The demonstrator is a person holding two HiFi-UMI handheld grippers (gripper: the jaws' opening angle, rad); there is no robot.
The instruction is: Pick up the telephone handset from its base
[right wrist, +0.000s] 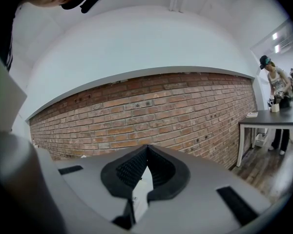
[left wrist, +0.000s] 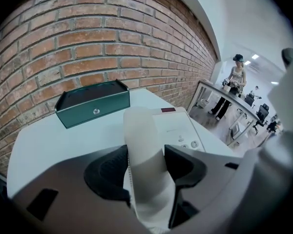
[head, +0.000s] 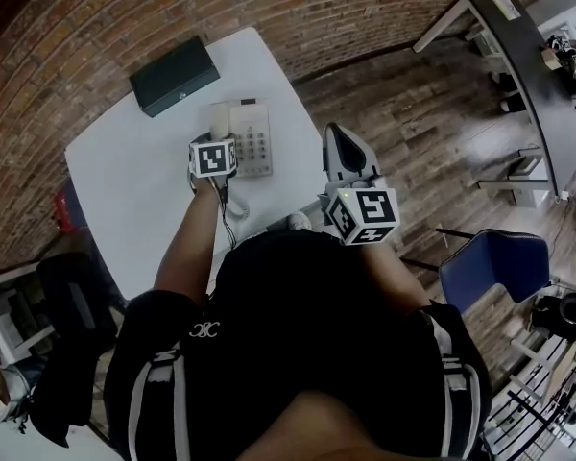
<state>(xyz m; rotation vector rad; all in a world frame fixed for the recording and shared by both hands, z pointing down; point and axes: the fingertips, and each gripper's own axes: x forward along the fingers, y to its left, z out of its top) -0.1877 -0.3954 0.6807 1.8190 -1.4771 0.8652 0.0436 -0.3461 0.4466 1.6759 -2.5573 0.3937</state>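
A white telephone base (head: 252, 140) with a grey keypad sits on the white table (head: 134, 190). Its pale handset (head: 218, 120) lies along the base's left side. My left gripper (head: 217, 140) is shut on the handset. In the left gripper view the handset (left wrist: 144, 147) runs between both dark pads (left wrist: 106, 172), beside the base (left wrist: 178, 128). Whether it has left the cradle I cannot tell. My right gripper (head: 336, 142) hovers off the table's right edge. In the right gripper view it (right wrist: 145, 152) is shut, empty, facing the brick wall.
A dark green box (head: 174, 75) stands at the table's far edge, behind the phone, also in the left gripper view (left wrist: 94, 101). A blue chair (head: 492, 263) and a long dark desk (head: 533, 75) are to the right. A person (left wrist: 236, 82) stands by that desk.
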